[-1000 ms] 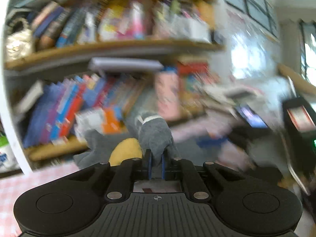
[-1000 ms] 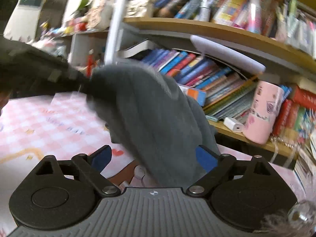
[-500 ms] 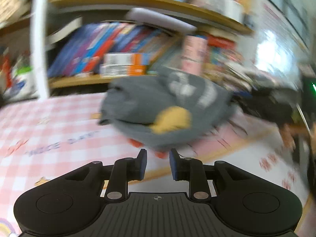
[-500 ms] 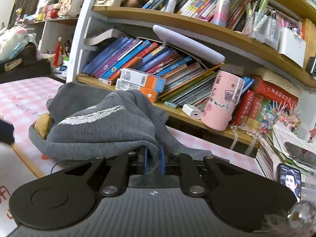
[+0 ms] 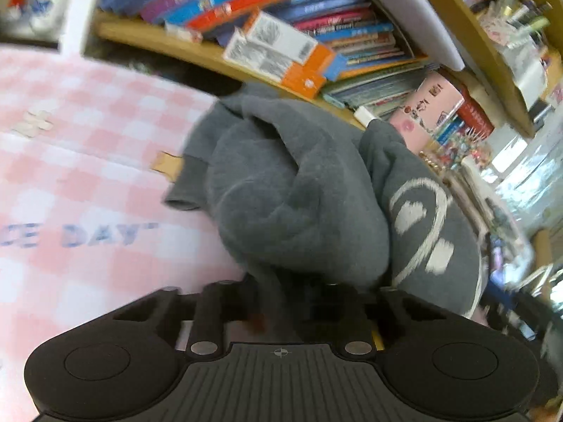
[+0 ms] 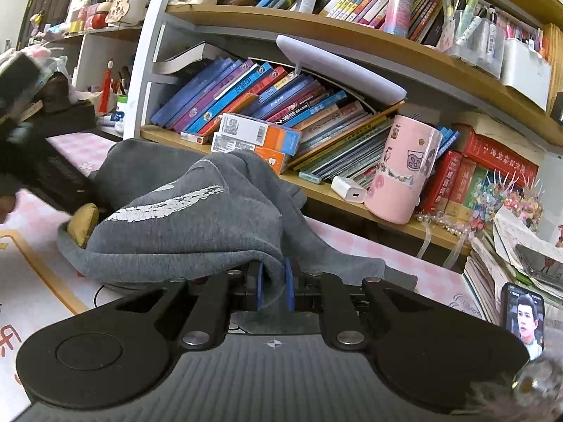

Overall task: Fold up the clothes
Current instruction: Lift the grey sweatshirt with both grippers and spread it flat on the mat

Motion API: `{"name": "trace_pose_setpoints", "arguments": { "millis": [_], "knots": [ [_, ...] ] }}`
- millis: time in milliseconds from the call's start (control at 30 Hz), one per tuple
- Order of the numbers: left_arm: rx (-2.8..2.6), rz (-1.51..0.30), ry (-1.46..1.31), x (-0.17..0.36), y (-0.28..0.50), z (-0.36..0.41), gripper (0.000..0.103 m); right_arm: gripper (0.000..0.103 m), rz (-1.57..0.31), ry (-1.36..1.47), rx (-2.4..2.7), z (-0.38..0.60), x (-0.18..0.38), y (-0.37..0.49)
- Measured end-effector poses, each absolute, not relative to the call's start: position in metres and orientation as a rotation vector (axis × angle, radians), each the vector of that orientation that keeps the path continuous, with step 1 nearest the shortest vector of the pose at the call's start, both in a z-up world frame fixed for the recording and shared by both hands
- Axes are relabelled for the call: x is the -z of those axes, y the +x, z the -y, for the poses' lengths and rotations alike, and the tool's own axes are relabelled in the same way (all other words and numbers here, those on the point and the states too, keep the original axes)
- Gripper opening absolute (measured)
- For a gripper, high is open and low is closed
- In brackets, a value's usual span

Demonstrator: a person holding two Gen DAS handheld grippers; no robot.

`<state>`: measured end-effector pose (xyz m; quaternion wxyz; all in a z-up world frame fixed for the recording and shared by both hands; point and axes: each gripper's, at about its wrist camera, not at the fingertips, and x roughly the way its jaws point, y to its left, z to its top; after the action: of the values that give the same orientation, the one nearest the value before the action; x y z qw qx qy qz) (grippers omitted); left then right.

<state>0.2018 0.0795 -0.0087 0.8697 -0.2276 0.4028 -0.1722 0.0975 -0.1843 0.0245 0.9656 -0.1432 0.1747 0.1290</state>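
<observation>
Right now my right claw (image 6: 273, 286) pinches a fold of the grey sweatshirt (image 6: 197, 225). My left claw (image 5: 285, 302) is buried at the heap's six o'clock edge — its grip I cannot tell. Pulling could drag the whole bunched heap — nothing else anchors it.

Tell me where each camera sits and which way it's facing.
Left wrist: on the left hand-held gripper, pointing along its blurred fingers into the grey sweatshirt, pink checked tablecloth alongside.
Right wrist: on the right hand-held gripper, fingers clamping the sweatshirt's edge, bookshelf behind.
Shared: sweatshirt, pink cup, orange boxes.
</observation>
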Motion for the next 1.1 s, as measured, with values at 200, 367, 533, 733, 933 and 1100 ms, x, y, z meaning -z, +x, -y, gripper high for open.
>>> {"name": "trace_pose_setpoints", "arguments": {
  "millis": [200, 367, 533, 733, 933, 1100],
  "knots": [
    [0.328, -0.615, -0.542, -0.039, 0.228, -0.088, 0.007, 0.01, -0.371, -0.287, -0.278, 0.184, -0.022, 0.097],
    [0.425, -0.119, -0.4, -0.142, 0.151, -0.108, 0.005, 0.009, -0.341, -0.26, -0.363, 0.18, -0.027, 0.089],
    [0.164, -0.212, -0.384, -0.109, 0.089, -0.162, 0.005, 0.008, -0.292, -0.325, -0.501, 0.154, -0.031, 0.065],
    [-0.031, -0.577, -0.498, 0.0, 0.042, -0.213, 0.006, 0.008, -0.35, -0.423, -0.654, 0.124, -0.02, 0.054],
    [0.038, -0.595, -0.48, 0.007, 0.025, -0.2, 0.006, 0.008, -0.368, -0.524, -0.661, 0.109, -0.008, 0.045],
    [0.119, -0.608, -0.444, 0.005, 0.021, -0.185, 0.009, 0.008, -0.381, -0.528, -0.573, 0.121, -0.01, 0.046]
  ]
}}
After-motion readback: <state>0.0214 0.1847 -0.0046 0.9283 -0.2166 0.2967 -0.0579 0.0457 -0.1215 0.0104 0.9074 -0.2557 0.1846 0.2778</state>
